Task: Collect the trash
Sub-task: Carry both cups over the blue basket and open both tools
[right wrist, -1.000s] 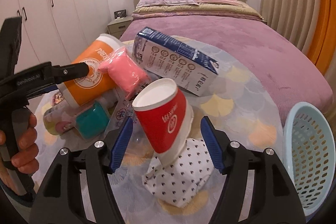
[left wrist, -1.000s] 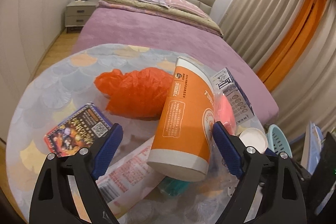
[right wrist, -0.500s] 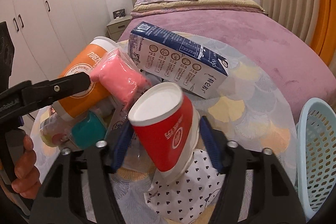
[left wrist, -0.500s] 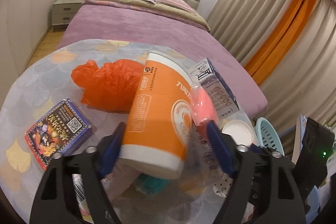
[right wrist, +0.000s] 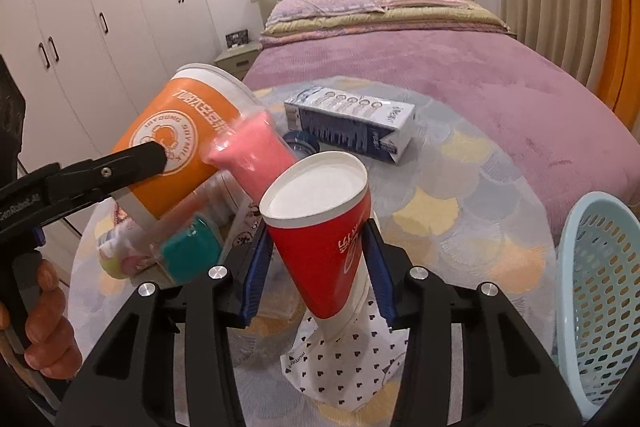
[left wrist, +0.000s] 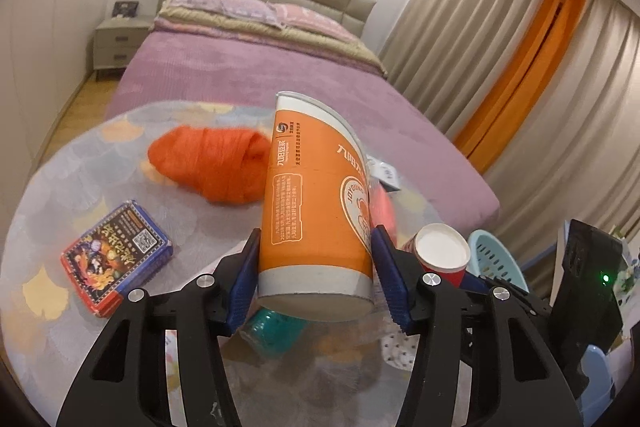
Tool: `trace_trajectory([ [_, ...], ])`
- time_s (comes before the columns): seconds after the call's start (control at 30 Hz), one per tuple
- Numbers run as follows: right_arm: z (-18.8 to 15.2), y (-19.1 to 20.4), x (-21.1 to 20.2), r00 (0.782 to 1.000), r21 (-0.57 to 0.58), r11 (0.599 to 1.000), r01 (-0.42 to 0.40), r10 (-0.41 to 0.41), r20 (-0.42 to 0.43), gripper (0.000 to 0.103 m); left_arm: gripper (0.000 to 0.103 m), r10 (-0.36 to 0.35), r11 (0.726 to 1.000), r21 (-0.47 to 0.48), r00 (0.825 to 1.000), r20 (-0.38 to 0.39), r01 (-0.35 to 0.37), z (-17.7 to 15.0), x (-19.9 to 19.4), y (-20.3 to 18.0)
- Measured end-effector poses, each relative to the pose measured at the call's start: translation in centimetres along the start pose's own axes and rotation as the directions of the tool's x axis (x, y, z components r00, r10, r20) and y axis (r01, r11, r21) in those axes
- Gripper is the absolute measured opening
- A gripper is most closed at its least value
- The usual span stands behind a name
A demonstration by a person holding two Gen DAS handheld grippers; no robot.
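The left tongs (left wrist: 316, 281) are closing, both blue pads pressing the base of the orange cup (left wrist: 316, 211), which is tilting away, lifted off the surface (left wrist: 60, 187). The right tongs (right wrist: 318, 277) are closing too, clamping the red cup (right wrist: 324, 227) near its narrow end, mouth up. A pink item (right wrist: 252, 155) beside the orange cup is blurring; what it is cannot be told. A teal lid (left wrist: 272, 331) is partly hiding beneath the orange cup. The basket (right wrist: 600, 299) is sitting right of the red cup, cut off by the frame edge.
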State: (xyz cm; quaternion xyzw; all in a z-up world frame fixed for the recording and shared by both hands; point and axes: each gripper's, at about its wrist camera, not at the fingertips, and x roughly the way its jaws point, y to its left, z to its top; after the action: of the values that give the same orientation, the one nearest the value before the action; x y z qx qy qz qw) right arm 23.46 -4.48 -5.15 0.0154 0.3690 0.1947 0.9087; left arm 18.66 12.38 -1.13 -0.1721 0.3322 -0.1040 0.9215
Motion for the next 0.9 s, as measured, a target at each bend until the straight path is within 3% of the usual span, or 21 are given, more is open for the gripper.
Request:
trace_trajectory([
  [0.5, 0.4, -4.3, -7.0, 0.993, 0.087, 0.996, 0.032, -0.042, 0.114, 0.042, 0.052, -0.079, 0.990, 0.118, 0.997, 0.023, 0.076, -0.8, -1.7, -6.6],
  [0.9, -1.7, -13.3, -12.7, 0.974, 0.251, 0.960, 0.121, -0.164, 0.159, 0.042, 0.052, -0.184, 0.953, 0.233, 0.981, -0.058, 0.193, -2.6, 1.6, -14.9],
])
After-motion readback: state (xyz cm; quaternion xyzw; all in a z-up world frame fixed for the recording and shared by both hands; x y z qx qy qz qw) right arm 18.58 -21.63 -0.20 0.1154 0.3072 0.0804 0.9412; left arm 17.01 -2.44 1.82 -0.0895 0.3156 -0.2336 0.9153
